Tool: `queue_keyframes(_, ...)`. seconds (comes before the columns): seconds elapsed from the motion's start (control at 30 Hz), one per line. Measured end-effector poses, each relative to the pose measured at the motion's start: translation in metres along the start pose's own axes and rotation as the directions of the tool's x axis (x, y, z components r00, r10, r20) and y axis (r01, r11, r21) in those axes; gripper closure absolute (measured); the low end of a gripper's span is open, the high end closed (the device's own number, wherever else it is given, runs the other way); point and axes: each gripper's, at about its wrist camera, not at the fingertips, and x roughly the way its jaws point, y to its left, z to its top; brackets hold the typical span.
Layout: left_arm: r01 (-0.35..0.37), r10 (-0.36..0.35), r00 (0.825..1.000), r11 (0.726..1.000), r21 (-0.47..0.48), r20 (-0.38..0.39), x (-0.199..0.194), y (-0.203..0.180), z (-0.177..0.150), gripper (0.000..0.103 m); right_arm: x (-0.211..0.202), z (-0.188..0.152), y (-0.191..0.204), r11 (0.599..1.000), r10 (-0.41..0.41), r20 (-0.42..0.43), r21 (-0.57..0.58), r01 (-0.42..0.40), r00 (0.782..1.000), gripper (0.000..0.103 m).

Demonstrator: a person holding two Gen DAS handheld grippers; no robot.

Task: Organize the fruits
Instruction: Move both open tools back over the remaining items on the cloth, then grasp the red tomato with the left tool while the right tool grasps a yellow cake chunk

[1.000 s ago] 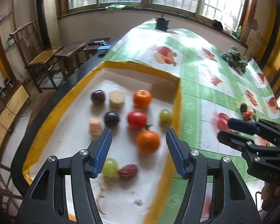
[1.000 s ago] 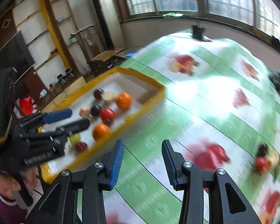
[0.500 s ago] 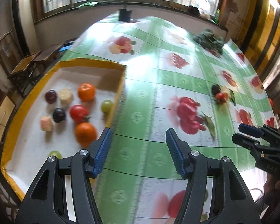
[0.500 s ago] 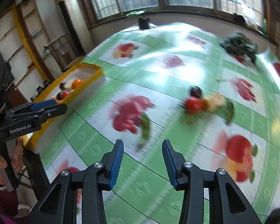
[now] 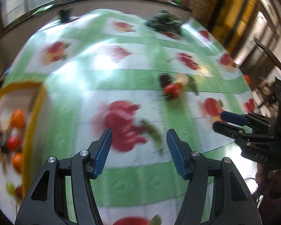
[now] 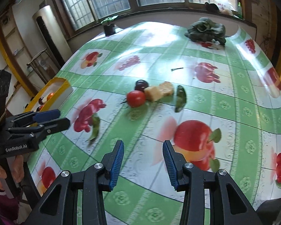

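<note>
At the far left edge of the table sits my yellow-rimmed tray, already carrying a scatter of fruit: oranges, a red tomato, dark plums and a pale green grape near its close end, all smeared by blur in the left wrist view. Next over is my left claw, its blue pads spread apart with nothing between them, hanging above the green-and-white checked tablecloth and its printed fruit pictures. In the right wrist view the same left claw pokes in from the left side, empty too. Past it, near the middle of the cloth, lies the small cluster I am sorting: a red tomato closest to me, a dark plum just behind it, two tan chunks touching the tomato's right side, and a green leaf-like piece just right of those. My right claw hovers short of that cluster, jaws parted and gripping nothing. Well beyond, toward the far right of the table, rests a leafy dark green vegetable, apart from everything else.
</note>
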Motion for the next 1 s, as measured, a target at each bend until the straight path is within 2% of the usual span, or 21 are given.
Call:
queue_keyframes(0.2, 0.073, -0.069, 0.997, 0.991, 0.113, -0.034, 0.034, -0.028, 0.03, 0.043, -0.006, 0.0, -0.018, 0.999, -0.009, 0.016, 0.031, 0.008, 1.0, 0.061)
queue_keyframes(0.33, 0.075, -0.066, 0.996, 0.982, 0.172, -0.056, 0.058, -0.042, 0.042, 0.043, -0.004, 0.002, -0.027, 0.999, -0.009, 0.015, 0.046, 0.009, 1.0, 0.061)
queue_keyframes(0.57, 0.117, -0.107, 0.992, 0.972, 0.205, -0.06, 0.08, -0.048, 0.055, 0.043, 0.005, 0.005, -0.035, 0.999, 0.003, 0.001, 0.054, -0.003, 1.0, 0.061)
queue_keyframes(0.63, 0.122, -0.11, 0.991, 0.972, 0.198, -0.074, 0.087, -0.047, 0.056, 0.053, 0.008, 0.007, -0.037, 0.998, 0.007, -0.003, 0.061, -0.007, 1.0, 0.061)
queue_keyframes(0.67, 0.111, -0.097, 0.992, 0.975, 0.194, -0.081, 0.091, -0.046, 0.055, 0.07, 0.01, 0.008, -0.038, 0.998, 0.012, -0.005, 0.063, -0.011, 1.0, 0.061)
queue_keyframes(0.7, 0.102, -0.089, 0.993, 0.976, 0.195, -0.072, 0.091, -0.046, 0.055, 0.074, 0.011, 0.009, -0.038, 0.998, 0.016, -0.006, 0.062, -0.016, 1.0, 0.061)
queue_keyframes(1.0, 0.068, -0.061, 0.997, 0.982, 0.177, -0.043, 0.078, -0.036, 0.052, 0.074, 0.025, 0.032, -0.019, 0.999, 0.023, 0.01, -0.028, -0.022, 1.0, 0.061)
